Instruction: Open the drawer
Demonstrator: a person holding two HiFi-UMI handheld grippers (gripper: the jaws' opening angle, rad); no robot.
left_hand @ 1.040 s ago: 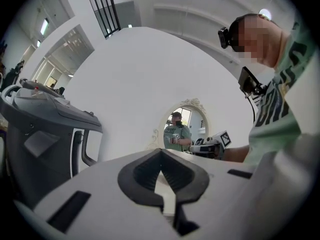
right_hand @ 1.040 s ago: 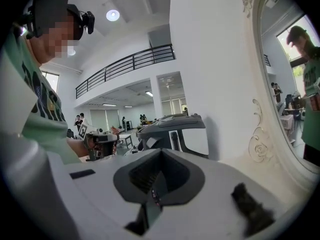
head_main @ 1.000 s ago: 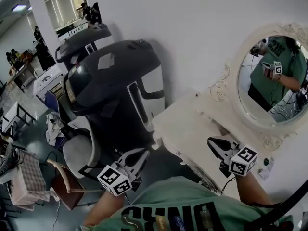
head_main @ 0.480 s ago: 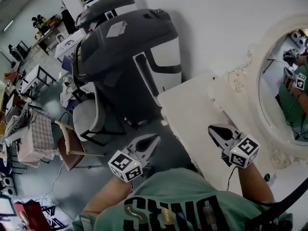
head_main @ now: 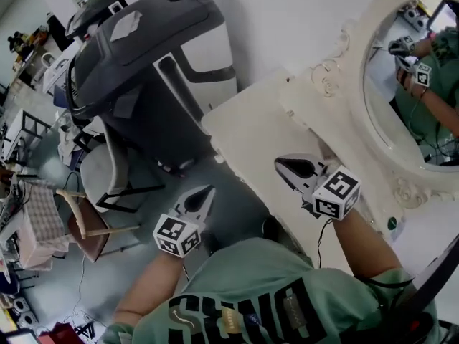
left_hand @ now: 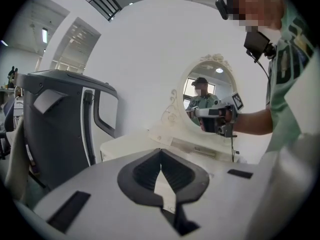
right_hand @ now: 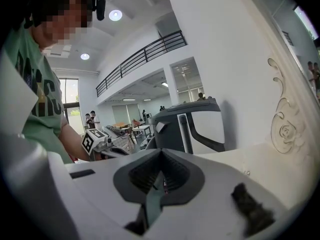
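Observation:
A white dressing table [head_main: 251, 131] with an oval mirror [head_main: 412, 99] stands against the wall. A shallow drawer front [left_hand: 194, 147] sits in the base under the mirror. A small knob [right_hand: 246, 173] shows on a white panel in the right gripper view. My right gripper [head_main: 281, 165] hangs over the tabletop near the mirror base, with its jaws closed tip to tip [right_hand: 161, 153] and nothing between them. My left gripper [head_main: 209, 192] is off the table's front left corner, over the floor. It is shut and empty [left_hand: 161, 153]. Neither gripper touches the table.
A big dark grey machine [head_main: 143, 70] stands left of the table, close to its side edge. A pale chair [head_main: 97, 181] and a wooden chair [head_main: 75, 224] are further left on the floor. Desks and people are far off in the hall.
Both grippers have come down toward the table. The right one now lies over the tabletop nearer the mirror base. The head view has swung, and both jaws stay closed.

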